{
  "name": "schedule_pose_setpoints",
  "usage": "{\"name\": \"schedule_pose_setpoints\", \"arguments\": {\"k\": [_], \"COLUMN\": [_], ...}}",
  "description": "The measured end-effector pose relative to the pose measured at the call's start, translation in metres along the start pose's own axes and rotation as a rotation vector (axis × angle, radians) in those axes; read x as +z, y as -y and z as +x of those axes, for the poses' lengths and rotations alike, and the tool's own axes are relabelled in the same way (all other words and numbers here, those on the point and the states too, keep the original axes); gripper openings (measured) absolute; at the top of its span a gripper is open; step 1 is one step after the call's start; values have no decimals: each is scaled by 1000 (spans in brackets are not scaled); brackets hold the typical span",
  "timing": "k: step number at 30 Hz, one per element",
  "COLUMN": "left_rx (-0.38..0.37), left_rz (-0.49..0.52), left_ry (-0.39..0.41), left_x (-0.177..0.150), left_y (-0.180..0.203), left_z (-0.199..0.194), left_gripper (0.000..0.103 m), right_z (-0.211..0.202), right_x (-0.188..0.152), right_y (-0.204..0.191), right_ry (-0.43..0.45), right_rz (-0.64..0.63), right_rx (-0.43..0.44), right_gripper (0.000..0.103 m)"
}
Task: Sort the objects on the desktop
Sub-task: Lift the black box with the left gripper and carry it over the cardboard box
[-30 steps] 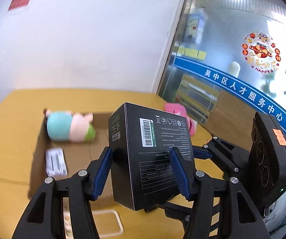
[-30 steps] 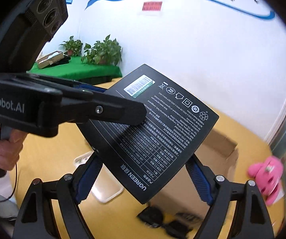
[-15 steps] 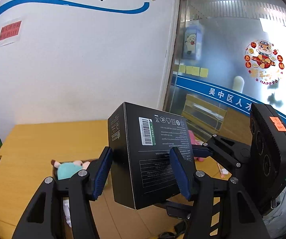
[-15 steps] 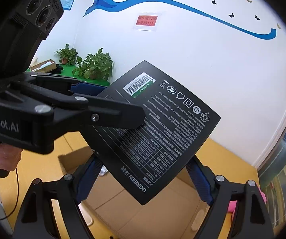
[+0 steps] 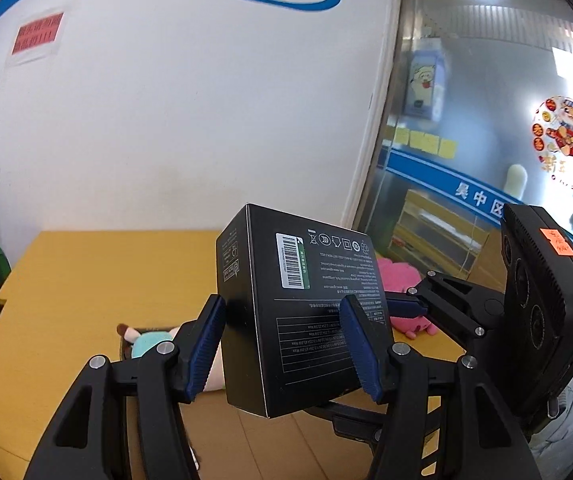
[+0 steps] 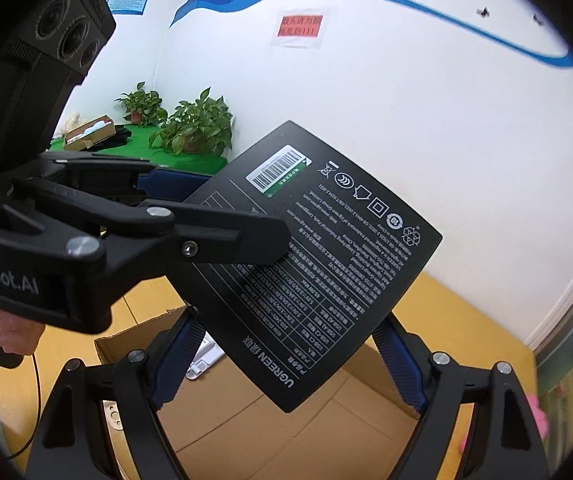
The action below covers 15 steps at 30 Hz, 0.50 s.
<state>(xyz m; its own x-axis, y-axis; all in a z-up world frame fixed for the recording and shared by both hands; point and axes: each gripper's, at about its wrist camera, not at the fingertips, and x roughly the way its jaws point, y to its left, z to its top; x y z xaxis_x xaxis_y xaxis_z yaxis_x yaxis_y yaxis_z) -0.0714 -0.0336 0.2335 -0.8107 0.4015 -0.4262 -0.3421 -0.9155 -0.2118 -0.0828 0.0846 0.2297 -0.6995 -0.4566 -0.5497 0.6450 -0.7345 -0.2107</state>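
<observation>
Two grippers share one black box (image 5: 302,312), held in the air at frame centre above the open cardboard box (image 6: 298,432) on the table (image 5: 86,264). The left gripper (image 5: 286,340) has its fingers pinching the box's faces; the right gripper (image 6: 286,364) has its fingers against its edges, though contact is hard to confirm. Judging by this, the placing step is in hand: next, lower and release. Counted: one pink plush (image 5: 402,280) on the table, one teal plush (image 5: 150,346) in the cardboard box.
</observation>
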Motion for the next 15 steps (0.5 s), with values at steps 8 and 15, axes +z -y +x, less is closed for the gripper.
{"name": "schedule_pose_setpoints", "arguments": {"k": [8,15], "left_rx": [-1,13], "left_rz": [-84,-169], "left_ry": [-158,-327], "left_x": [-40,-100], "left_y": [-35,-61], "left_z": [67,115], "left_gripper": [62,62], "right_z": [75,133], "right_x": [-31,-84], "right_y": [10,-2], "right_ry": [-136,-295], "right_rz": [52,132], "right_rx": [61,178], "right_gripper": [85,85]}}
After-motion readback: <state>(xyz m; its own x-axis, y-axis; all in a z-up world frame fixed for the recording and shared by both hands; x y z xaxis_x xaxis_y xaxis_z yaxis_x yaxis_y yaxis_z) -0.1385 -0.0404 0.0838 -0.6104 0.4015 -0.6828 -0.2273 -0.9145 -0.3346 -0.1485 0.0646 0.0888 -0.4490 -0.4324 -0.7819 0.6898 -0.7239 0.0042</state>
